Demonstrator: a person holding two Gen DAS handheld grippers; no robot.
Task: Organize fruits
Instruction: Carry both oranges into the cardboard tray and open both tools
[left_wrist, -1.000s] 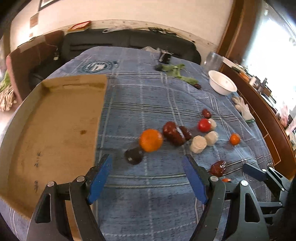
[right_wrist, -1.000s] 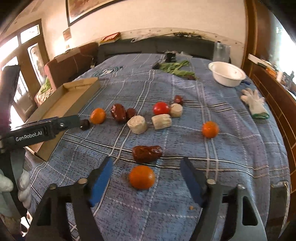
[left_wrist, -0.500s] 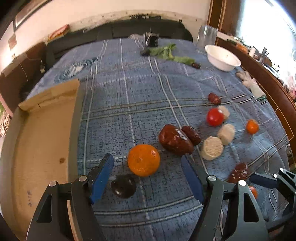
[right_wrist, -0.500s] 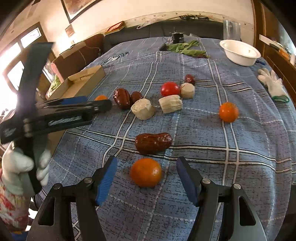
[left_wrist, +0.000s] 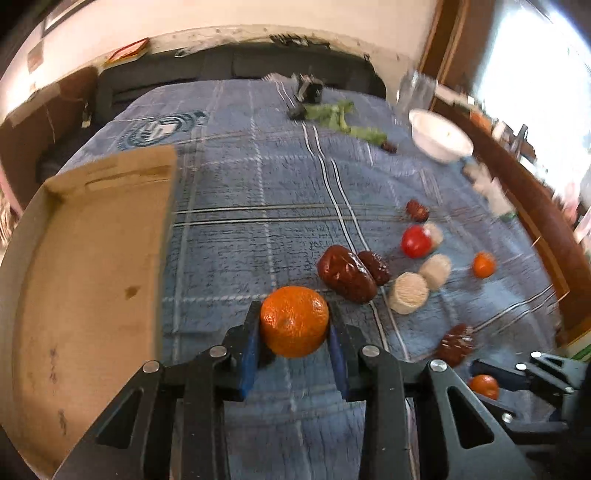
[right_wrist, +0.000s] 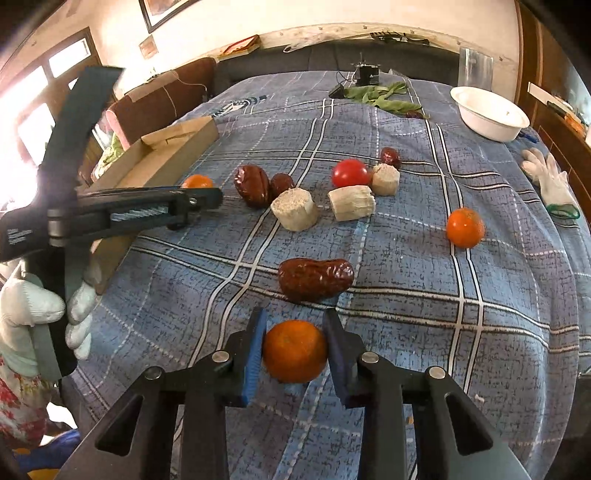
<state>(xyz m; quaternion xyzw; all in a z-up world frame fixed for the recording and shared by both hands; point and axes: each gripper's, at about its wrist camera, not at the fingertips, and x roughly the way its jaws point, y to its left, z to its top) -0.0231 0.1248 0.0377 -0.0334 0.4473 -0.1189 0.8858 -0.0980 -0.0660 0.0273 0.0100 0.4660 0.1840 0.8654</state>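
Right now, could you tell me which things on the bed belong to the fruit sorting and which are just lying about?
Job:
- left gripper, jaws just closed on a tangerine
- right gripper, likewise on another tangerine
- third tangerine
- tomato
- cardboard box

Lying about:
- white bowl
- white glove
- green leaves

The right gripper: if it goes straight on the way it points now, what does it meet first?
Probably the dark red date, just beyond the orange the right gripper has just closed on. Depth is uncertain.
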